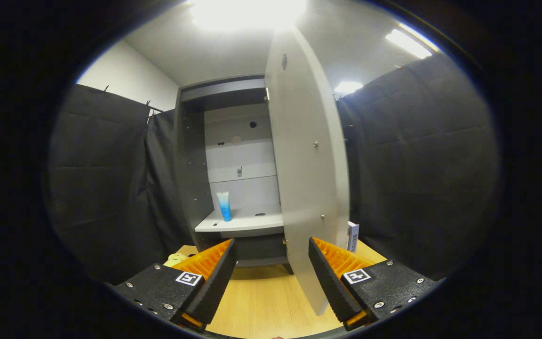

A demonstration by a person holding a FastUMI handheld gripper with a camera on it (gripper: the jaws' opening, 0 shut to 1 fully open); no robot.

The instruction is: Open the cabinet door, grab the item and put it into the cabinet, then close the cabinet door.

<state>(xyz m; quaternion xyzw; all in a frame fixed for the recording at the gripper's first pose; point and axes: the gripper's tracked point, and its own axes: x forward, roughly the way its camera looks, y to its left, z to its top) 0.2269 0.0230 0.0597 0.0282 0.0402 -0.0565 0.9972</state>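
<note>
A grey cabinet [191,155] stands on the wooden table [261,301] ahead of my fingers, its door [306,174] swung wide toward me, edge-on just beyond my right finger. On the lower shelf [247,220] inside, a blue and white tube [224,205] stands upright at the left. My gripper [271,278] is open, nothing between its fingers; the door's lower edge hangs just inside the right finger [330,282]. The gripper sits well short of the shelf.
A small white box [353,236] stands on the table behind the door, to the right. A pale yellowish object [175,258] peeks out beyond my left finger. Black cloth walls close in on both sides.
</note>
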